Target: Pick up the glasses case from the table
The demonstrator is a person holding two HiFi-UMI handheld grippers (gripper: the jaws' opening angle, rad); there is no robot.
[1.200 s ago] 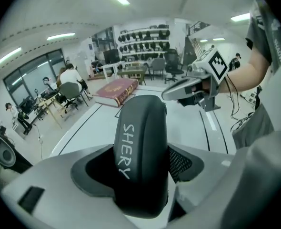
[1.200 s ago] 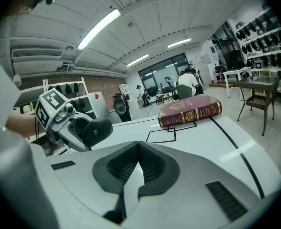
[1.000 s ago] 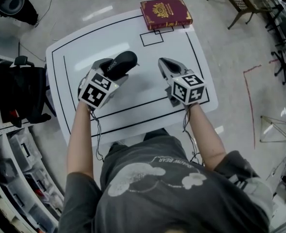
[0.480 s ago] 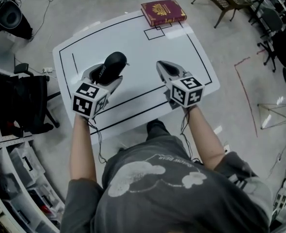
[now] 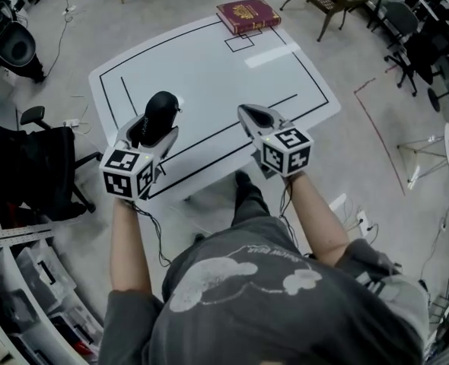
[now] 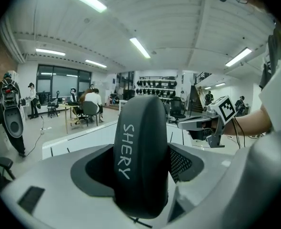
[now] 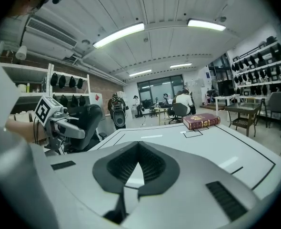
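The left tool (image 5: 154,128) grasps the black glasses case (image 5: 160,106) edge-on between its jaws. The case fills the gap and juts past the tips, held above the white bench (image 5: 209,67). To its right, the right tool (image 5: 250,115) is clenched and empty. A red book (image 5: 247,14) lies far ahead of both tools.
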